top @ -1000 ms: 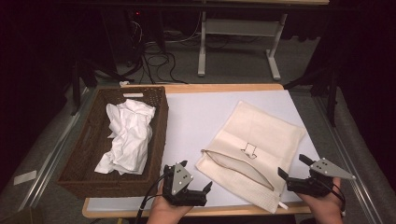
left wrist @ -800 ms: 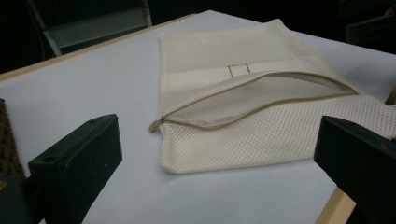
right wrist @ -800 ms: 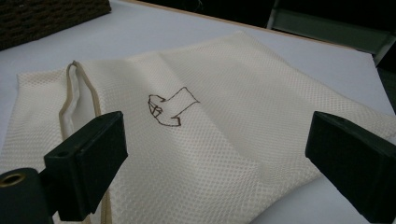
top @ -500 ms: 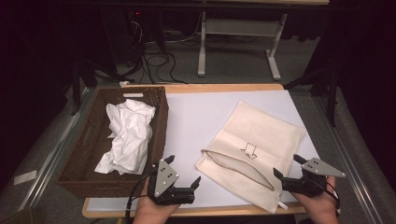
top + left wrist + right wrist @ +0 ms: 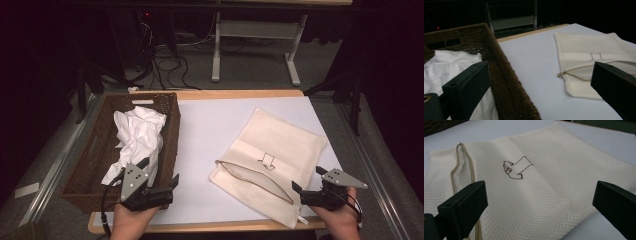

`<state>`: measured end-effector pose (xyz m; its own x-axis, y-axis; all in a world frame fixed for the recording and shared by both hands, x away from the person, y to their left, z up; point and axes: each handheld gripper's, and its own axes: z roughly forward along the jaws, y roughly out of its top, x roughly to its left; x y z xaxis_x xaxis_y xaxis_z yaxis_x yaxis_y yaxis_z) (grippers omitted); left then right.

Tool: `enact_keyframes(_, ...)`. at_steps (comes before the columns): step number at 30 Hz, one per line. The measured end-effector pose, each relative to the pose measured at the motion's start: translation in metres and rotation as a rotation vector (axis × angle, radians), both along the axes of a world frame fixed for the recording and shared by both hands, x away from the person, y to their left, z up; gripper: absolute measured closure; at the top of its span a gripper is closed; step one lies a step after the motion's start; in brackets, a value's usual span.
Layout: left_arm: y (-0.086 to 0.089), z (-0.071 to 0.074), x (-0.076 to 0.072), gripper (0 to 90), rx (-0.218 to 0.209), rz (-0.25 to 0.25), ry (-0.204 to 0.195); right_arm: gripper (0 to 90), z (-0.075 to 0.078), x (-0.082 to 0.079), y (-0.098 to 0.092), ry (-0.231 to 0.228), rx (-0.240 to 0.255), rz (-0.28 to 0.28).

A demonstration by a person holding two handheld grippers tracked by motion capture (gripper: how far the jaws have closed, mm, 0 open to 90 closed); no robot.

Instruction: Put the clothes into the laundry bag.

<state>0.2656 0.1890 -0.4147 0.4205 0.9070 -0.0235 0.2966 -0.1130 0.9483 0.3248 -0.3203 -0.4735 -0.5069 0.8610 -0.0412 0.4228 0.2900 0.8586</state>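
Note:
A cream mesh bag (image 5: pixel 280 140) lies flat on the white table top, its zipped mouth (image 5: pixel 255 177) gaping toward the near edge. A crumpled white cloth (image 5: pixel 137 135) fills the brown wicker basket (image 5: pixel 172 125) at the left. My left gripper (image 5: pixel 160 171) stands open at the basket's near right corner, with nothing between its jaws. In the left gripper view the basket wall (image 5: pixel 506 82) and the cloth (image 5: pixel 449 65) lie just ahead. My right gripper (image 5: pixel 307 178) is open at the bag's near right corner. Its jaws have just been opening, and the mesh bag (image 5: pixel 544 170) lies under them ungripped.
The table's wooden near edge (image 5: pixel 225 227) runs just in front of both hands. Bare white surface (image 5: pixel 210 130) lies between basket and bag. Beyond the far edge are a desk frame (image 5: pixel 250 45) and cables (image 5: pixel 170 55) on the floor.
My left gripper has moved left and a little up, from beside the bag's mouth to the basket's near corner. The right gripper has stayed in place.

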Motion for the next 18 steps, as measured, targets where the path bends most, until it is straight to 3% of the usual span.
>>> enact_keyframes(5,0.027,0.000,-0.001,3.2,-0.013,0.089,0.005,0.3,0.002,-0.001,-0.004,-0.015,0.031,-0.008)
enact_keyframes(8,0.040,-0.002,-0.003,4.2,-0.034,0.121,0.006,0.2,0.000,0.001,-0.005,-0.009,0.026,-0.002)
enact_keyframes(11,0.044,-0.002,-0.003,4.1,-0.034,0.135,0.006,0.3,-0.003,0.002,-0.005,0.011,0.026,-0.002)
enact_keyframes(18,0.040,-0.002,-0.004,5.9,-0.020,0.137,-0.012,0.2,-0.001,0.001,-0.004,-0.003,0.024,0.006)
